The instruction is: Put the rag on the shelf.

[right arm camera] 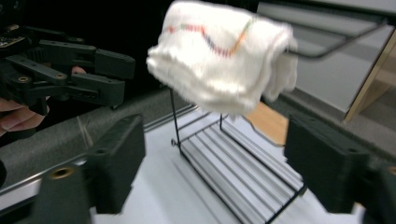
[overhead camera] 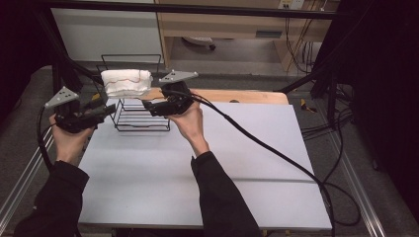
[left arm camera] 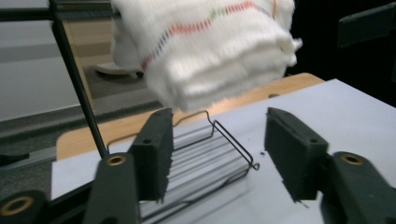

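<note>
White terry cloth, folded into a thick pad with a wavy stitched line of red, green and orange thread along one face: this is the towel (overhead camera: 125,82), draped over the top bar of a black wire rack (overhead camera: 141,121). It hangs ahead of and above both my tongs, touching neither. No brand, label or legible writing appears on the towel, the rack or my tools.

My left gripper (overhead camera: 96,109) sits just to the left of the rack, below the towel. In the left gripper view its two black padded jaws stand spread apart with nothing between them; the towel (left arm camera: 210,49) hangs above the gap, and the rack's ribbed wire base (left arm camera: 205,158) lies beyond the tips.

My right gripper (overhead camera: 148,105) sits just to the right of the towel, beside the rack's upper frame. In the right gripper view its jaws also stand wide and bare, the towel (right arm camera: 224,56) above and between them, my left gripper (right arm camera: 100,74) facing it from across the rack.

The rack stands on a pale grey table (overhead camera: 222,173).
</note>
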Demonstrator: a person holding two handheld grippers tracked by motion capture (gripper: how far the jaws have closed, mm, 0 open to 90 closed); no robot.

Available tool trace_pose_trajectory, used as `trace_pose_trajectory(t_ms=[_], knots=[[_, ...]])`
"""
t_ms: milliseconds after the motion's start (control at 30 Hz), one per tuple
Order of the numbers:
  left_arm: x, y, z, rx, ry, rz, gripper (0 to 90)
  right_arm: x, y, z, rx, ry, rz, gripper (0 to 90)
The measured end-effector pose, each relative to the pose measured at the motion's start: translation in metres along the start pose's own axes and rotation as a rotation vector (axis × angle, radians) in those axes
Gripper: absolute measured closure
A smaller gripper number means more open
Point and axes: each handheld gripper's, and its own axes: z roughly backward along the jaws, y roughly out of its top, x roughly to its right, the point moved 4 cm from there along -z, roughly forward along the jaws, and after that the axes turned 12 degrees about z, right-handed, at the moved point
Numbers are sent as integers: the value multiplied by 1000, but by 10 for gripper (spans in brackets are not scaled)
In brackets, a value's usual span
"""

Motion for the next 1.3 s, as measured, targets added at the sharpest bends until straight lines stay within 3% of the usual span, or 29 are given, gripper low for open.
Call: trace_pose_trajectory(t_ms=[167, 367, 633, 967, 1300], knots=[[0, -27, -4, -47, 1, -7, 233, -3, -17, 9, -12, 18, 3, 92], [4, -52, -6, -79, 3, -13, 130, -3, -37, 22, -27, 37, -14, 25], [15, -79, -6, -126, -16, -23, 93, -4, -71, 42, -67, 58, -27, 3], [23, -109, -7, -179, -44, -20, 93, 3, -108, 82, -68, 32, -38, 0], [27, -128, -6, -215, -60, -27, 105, 13, -156, 122, -104, 7, -74, 0]])
